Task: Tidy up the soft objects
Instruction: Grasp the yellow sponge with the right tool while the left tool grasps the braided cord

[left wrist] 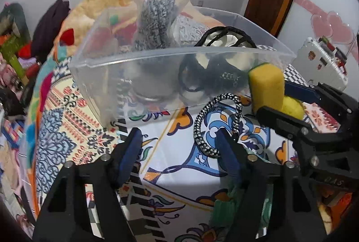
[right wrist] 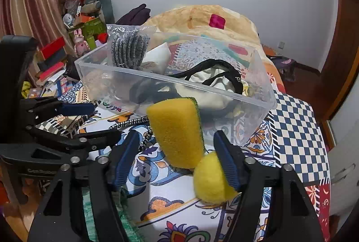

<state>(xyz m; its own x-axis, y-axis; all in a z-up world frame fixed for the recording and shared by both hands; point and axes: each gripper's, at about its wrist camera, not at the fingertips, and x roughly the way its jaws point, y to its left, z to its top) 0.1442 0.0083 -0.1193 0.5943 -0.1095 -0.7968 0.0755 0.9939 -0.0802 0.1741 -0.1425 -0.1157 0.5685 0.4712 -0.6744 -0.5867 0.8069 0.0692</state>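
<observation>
A clear plastic bin [left wrist: 157, 89] [right wrist: 258, 111] stands on the patterned cloth and holds a bagged grey scrubber [left wrist: 154, 26] [right wrist: 128, 49] and black hair bands [left wrist: 226, 33] [right wrist: 224, 71]. A yellow sponge [left wrist: 267, 89] [right wrist: 177, 132] stands upright in front of the bin, with a yellow ball [left wrist: 292, 107] [right wrist: 211, 179] beside it. My right gripper [right wrist: 177, 152] is open around the sponge, its right finger against the ball. A black-and-white braided hair band [left wrist: 213, 120] [right wrist: 132, 123] lies on the cloth. My left gripper [left wrist: 179, 143] is open, its right finger at the band.
A folded quilt [right wrist: 202, 19] lies behind the bin. A checkered cloth [right wrist: 298, 134] covers the right side. Clutter of boxes and toys [right wrist: 74, 40] is at the left. A green cloth [left wrist: 224, 203] lies under my left gripper.
</observation>
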